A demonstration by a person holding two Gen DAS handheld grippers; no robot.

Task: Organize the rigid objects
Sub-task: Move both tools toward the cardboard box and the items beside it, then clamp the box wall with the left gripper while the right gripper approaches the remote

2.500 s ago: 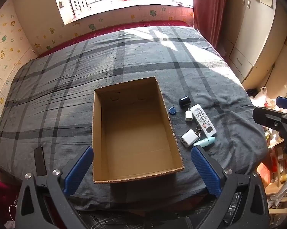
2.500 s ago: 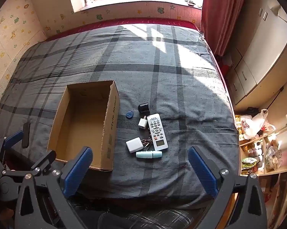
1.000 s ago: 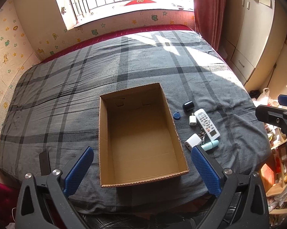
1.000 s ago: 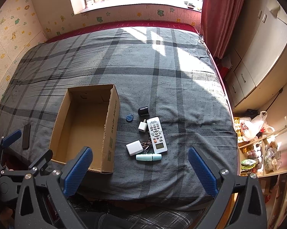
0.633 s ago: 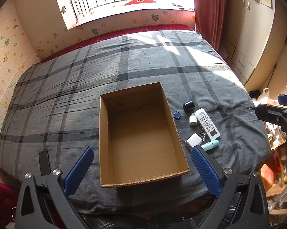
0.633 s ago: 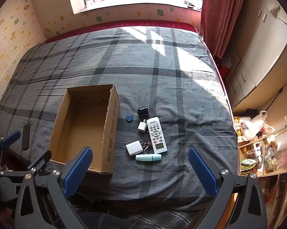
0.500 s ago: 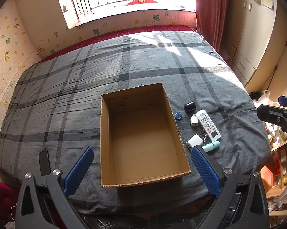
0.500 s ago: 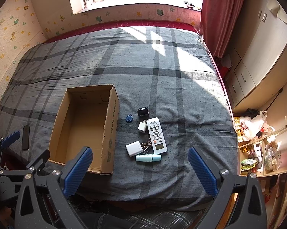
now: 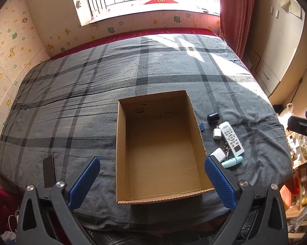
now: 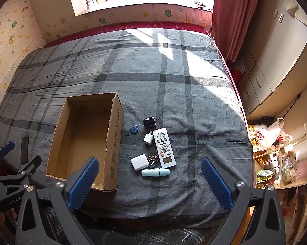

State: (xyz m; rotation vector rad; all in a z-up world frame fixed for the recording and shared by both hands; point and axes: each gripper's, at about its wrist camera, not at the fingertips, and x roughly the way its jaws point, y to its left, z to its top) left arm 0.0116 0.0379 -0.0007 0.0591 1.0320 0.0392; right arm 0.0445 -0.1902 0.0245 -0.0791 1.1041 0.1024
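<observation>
Lying at the far left of both views, a dark phone (image 9: 49, 168) rests flat on the grey plaid bedspread (image 9: 76, 102), near the bed's lower left edge. In the left wrist view the left gripper (image 9: 151, 179) fills the bottom of the frame, its blue fingers (image 9: 84, 178) spread wide and holding nothing. Between and beyond them, at centre frame, sits the open cardboard box (image 9: 120, 143), showing only its bare floor.

Right of the box, in the middle right of the frame, the small things lie loose on the bedspread. A blue tag (image 9: 201, 126) is just beside the box's right wall, with a black case (image 9: 213, 117) a little above and right of it. Below that comes a small white plug (image 9: 216, 133), then the white remote (image 9: 231, 138) running diagonally. A larger white charger (image 9: 217, 155) sits near the box's lower right corner, touching a bunch of keys (image 9: 226, 151); a pale green tube (image 9: 232, 162) lies just below.

In the right wrist view the right gripper (image 10: 150, 178) is likewise spread wide and empty at the bottom. The box stands left of centre and the cluster lies at centre frame, above the gap between its fingers.
</observation>
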